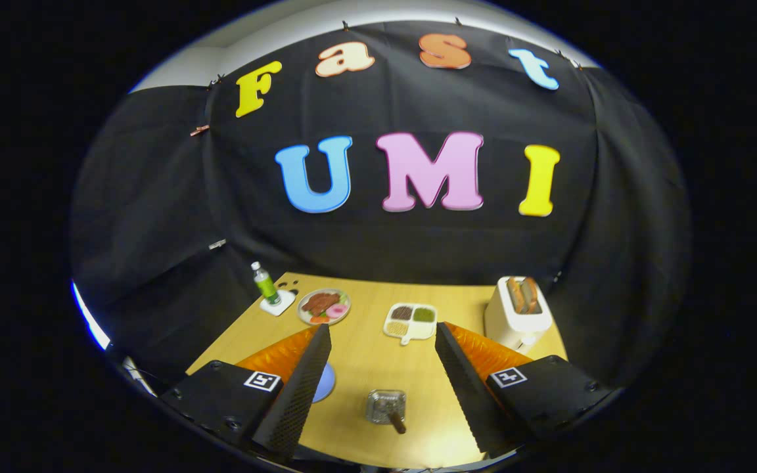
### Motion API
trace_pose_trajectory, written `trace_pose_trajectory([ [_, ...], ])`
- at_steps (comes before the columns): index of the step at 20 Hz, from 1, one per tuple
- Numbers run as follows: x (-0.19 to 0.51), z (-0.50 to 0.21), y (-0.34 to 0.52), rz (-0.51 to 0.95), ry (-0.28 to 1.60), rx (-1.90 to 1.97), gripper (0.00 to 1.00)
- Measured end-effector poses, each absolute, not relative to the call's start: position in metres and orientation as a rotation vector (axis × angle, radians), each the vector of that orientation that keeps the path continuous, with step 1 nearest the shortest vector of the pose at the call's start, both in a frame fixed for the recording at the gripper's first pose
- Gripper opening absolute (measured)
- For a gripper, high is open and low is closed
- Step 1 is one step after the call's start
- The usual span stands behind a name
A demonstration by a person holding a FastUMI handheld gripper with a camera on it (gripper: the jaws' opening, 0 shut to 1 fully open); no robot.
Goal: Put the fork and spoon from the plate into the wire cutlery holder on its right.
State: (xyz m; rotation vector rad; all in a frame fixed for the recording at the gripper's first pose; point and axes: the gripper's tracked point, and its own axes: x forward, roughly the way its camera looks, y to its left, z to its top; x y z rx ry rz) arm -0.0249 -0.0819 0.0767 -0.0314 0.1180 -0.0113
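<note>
Wire cutlery holder (385, 405) upright, brown handle inside, blue plate (324, 383) left

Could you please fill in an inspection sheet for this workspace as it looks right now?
Surface: wooden table, evenly lit.
Job's things: wire cutlery holder between the fingers, one brown-handled utensil in it; blue plate to its left, mostly hidden behind a finger; what lies on the plate cannot be told.
Clutter: green bottle on a white coaster, plate of toy food, divided white dish, white toaster with toast.
Grippers: gripper above the table, jaws open, holding nothing.
Cables: nothing seen.
Surroundings: black cloth wall behind the table.
</note>
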Motion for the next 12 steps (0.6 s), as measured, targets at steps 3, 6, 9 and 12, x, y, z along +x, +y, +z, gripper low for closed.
trace_pose_trajectory([
  [3,-0.038,0.127,-0.089,-0.068,-0.061,-0.057,0.99],
  [6,-0.051,0.157,-0.09,-0.104,-0.181,-0.087,0.99],
  [9,-0.059,0.152,-0.082,-0.107,-0.227,-0.119,0.99],
  [12,-0.063,0.12,-0.062,-0.067,-0.173,-0.093,0.99],
])
